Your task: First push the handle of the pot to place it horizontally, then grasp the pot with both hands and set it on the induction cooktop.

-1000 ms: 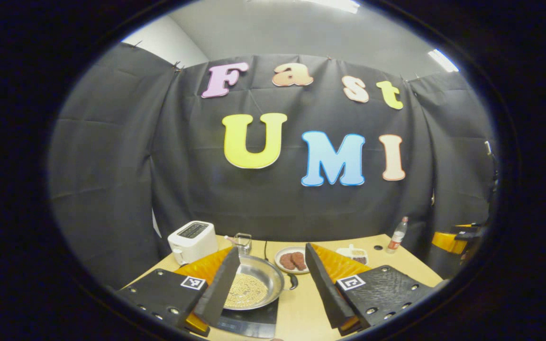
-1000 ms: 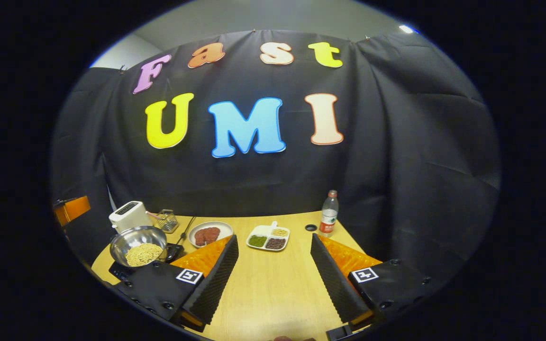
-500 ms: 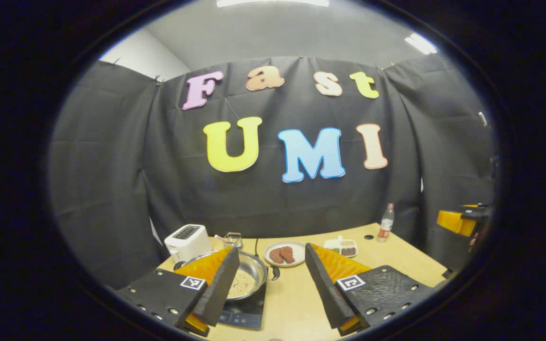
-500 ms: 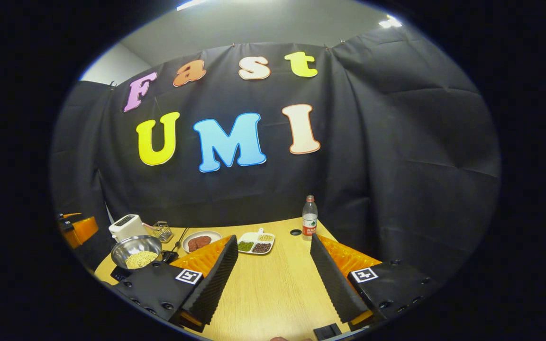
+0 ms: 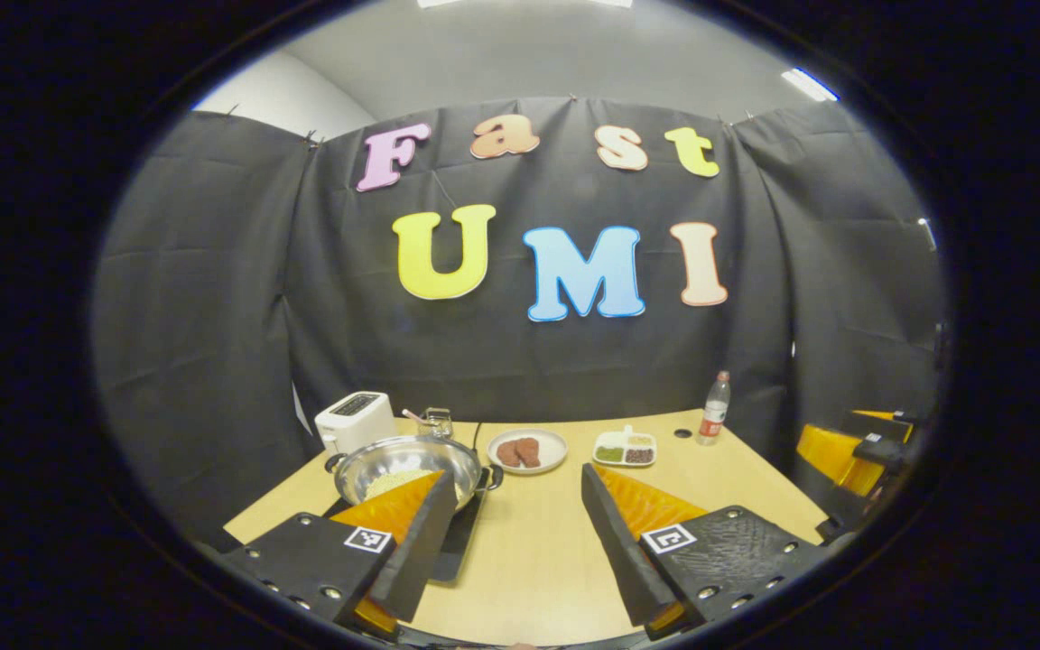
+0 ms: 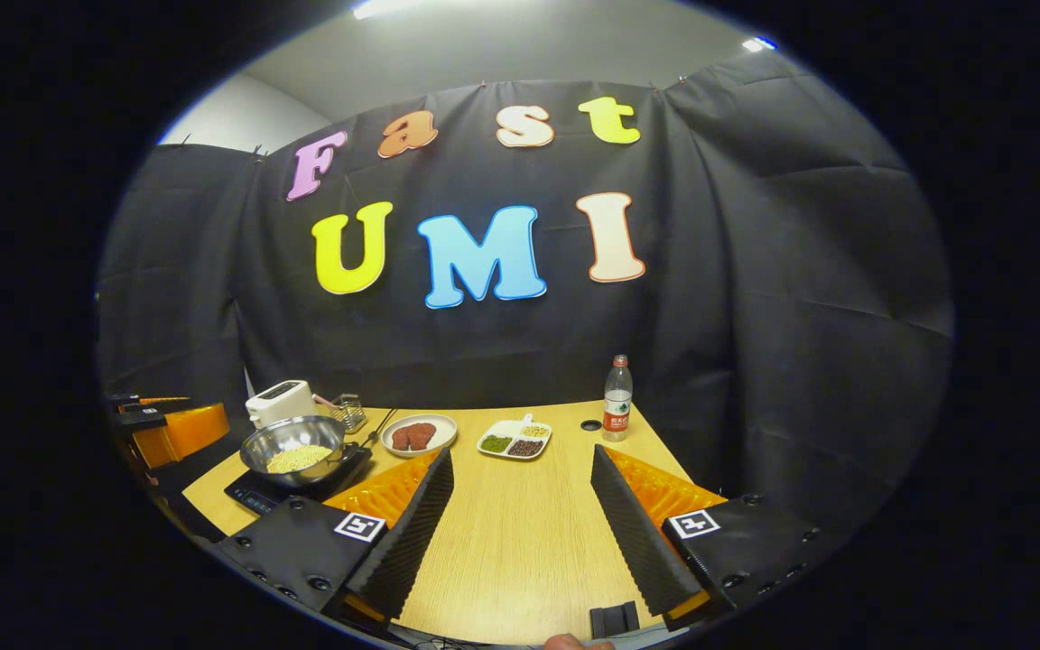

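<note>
A steel pot [image 5: 403, 462] holding pale yellow grains rests on the black induction cooktop [image 5: 457, 546] at the table's left end, with a small dark handle on each side. My left gripper [image 5: 515, 537] is open and empty, back from the pot; its left finger overlaps the pot's near rim in the left gripper view. In the right gripper view the pot [image 6: 294, 441] and cooktop [image 6: 272, 492] lie far left. My right gripper [image 6: 524, 528] is open above bare tabletop, well to the right of the pot. The left gripper [image 6: 172, 431] hangs at the far left edge there.
Behind the pot stand a white toaster [image 5: 356, 420] and a small wire basket [image 5: 436, 422]. A plate of brown patties [image 5: 527, 450], a divided dish of beans [image 5: 626, 449] and a plastic bottle [image 5: 712, 408] line the back of the wooden table [image 5: 538, 560].
Both grippers have drawn back from the pot, staying open. The pot has stayed on the cooktop and now looks smaller and farther off in the left gripper view.
</note>
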### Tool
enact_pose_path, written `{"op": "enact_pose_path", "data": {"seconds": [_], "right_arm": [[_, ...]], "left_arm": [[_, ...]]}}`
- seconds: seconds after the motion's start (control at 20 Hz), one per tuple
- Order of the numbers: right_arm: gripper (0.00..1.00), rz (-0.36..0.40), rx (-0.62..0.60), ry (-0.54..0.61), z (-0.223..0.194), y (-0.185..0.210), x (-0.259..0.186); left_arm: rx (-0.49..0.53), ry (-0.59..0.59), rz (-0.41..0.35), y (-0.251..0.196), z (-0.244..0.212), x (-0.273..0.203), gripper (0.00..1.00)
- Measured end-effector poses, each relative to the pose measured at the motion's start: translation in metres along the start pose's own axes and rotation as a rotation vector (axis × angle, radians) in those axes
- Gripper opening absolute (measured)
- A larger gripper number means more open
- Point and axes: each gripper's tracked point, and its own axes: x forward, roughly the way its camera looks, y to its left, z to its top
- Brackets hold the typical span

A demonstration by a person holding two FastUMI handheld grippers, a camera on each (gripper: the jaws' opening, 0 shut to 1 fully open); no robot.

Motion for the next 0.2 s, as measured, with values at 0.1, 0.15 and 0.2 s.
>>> {"op": "enact_pose_path", "data": {"seconds": [0.1,0.15,0.2], "right_arm": [[0.98,0.014,-0.008,-0.003,0.0,-0.005,-0.01],[0.98,0.019,-0.004,-0.003,-0.001,-0.005,-0.013],[0.98,0.023,-0.002,-0.002,-0.003,-0.005,-0.017]], "left_arm": [[-0.027,-0.031,0.03,0.0,0.002,-0.006,0.84],[-0.028,-0.041,0.044,0.001,0.002,-0.007,0.82],[-0.028,-0.046,0.053,0.002,0.002,-0.01,0.84]]}}
